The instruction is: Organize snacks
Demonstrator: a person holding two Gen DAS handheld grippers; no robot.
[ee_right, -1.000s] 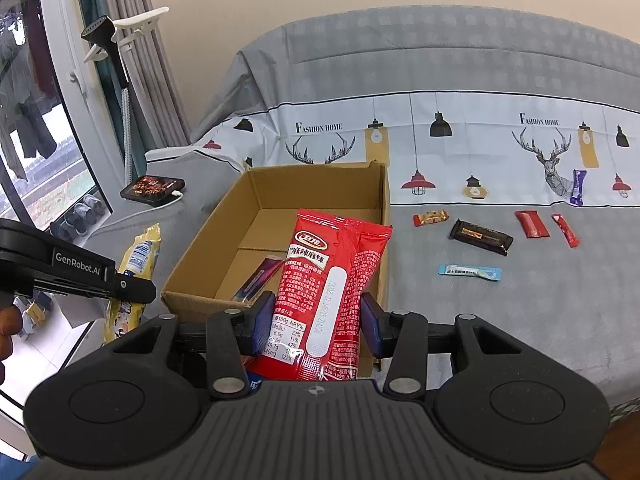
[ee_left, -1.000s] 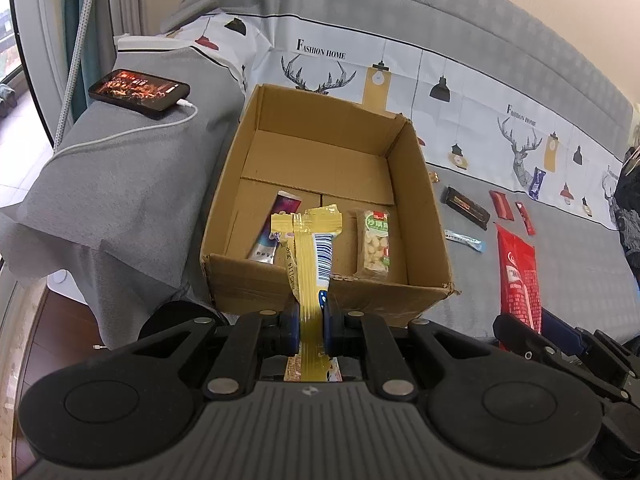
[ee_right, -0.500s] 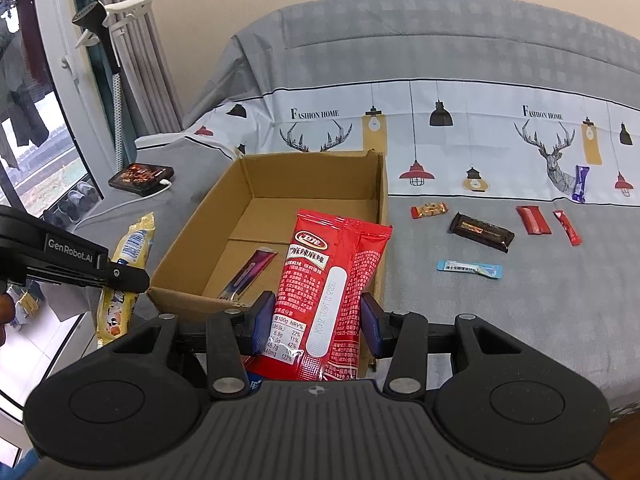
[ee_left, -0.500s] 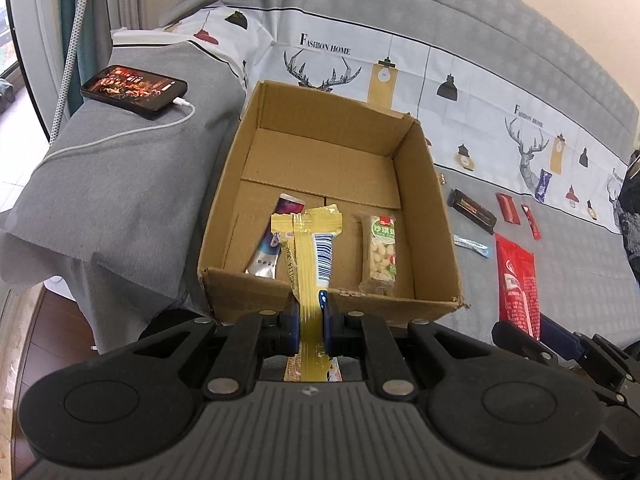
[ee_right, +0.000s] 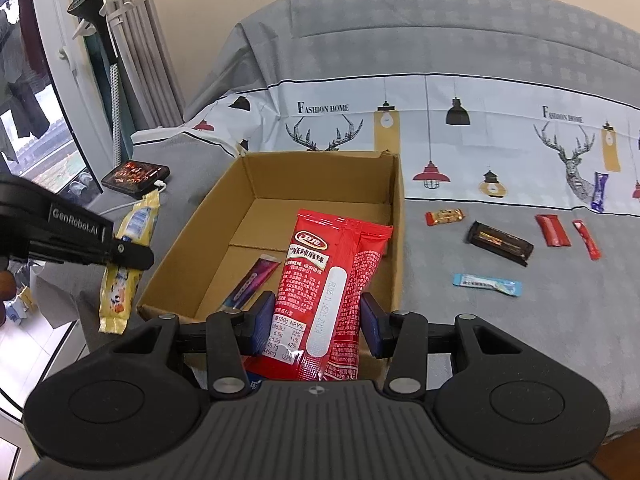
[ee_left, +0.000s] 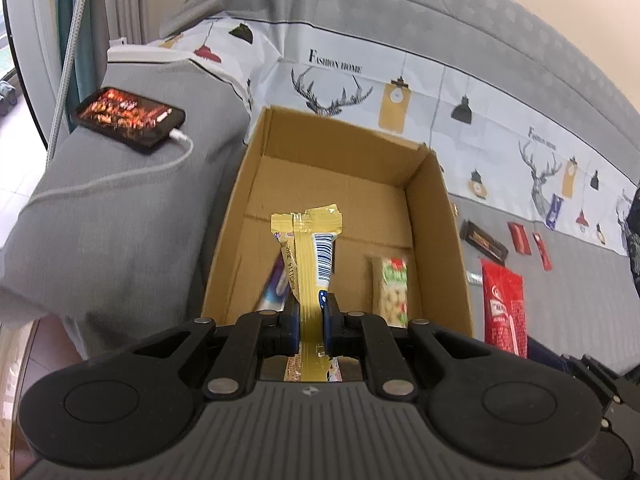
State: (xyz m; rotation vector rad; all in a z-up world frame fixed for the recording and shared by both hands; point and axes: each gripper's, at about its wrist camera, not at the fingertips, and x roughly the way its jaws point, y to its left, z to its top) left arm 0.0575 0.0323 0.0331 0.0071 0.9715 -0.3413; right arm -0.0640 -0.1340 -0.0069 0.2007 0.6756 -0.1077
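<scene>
An open cardboard box (ee_left: 436, 216) (ee_right: 396, 208) sits on the grey sofa cover. Inside lie a purple packet (ee_right: 256, 280) and a green-labelled nut packet (ee_left: 392, 284). My left gripper (ee_left: 311, 322) is shut on a yellow snack packet (ee_left: 310, 248), held upright over the box's near wall; it also shows in the right wrist view (ee_right: 128, 248). My right gripper (ee_right: 316, 324) is shut on a red snack packet (ee_right: 332, 268), held at the box's near right corner; this packet also shows in the left wrist view (ee_left: 502, 308).
Several small snacks lie on the sofa right of the box: a dark bar (ee_right: 500, 238), a blue-white stick (ee_right: 486, 283), two red packets (ee_right: 552, 230), an orange candy (ee_right: 445, 216), a blue packet (ee_right: 599, 191). A phone (ee_left: 128, 116) with a white cable lies on the armrest.
Both grippers moved forward toward the box with their packets. The left gripper's yellow packet now stands over the box's inside rather than before its near wall.
</scene>
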